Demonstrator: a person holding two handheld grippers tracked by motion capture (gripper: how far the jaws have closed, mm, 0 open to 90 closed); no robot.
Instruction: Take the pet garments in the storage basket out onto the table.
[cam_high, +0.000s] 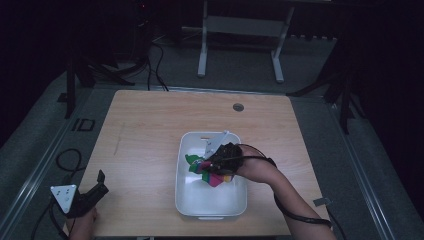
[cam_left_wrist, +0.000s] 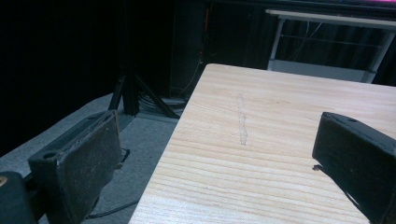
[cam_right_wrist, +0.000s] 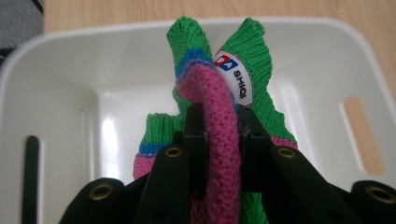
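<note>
Over the white bin (cam_high: 186, 200) at the counter (cam_high: 140, 130) middle, right claw (cam_right_wrist: 223, 135) is clamping a pink-green knit sock (cam_right_wrist: 219, 107), lifting it. Best keeping the pinch firm, rising straight till the dangling cuff is clearing the rim. Left claw (cam_left_wrist: 219, 154) is idling released, near-left counter edge.

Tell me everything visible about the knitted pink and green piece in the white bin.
The knitted pink, green and blue fabric piece looks like soft ribbed yarn with a white label reading SHIQI. It is bunched and folded, with green ribbed edges pointing away from the camera. The right gripper pinches its pink fold between shut jaws, over the white plastic bin.
</note>
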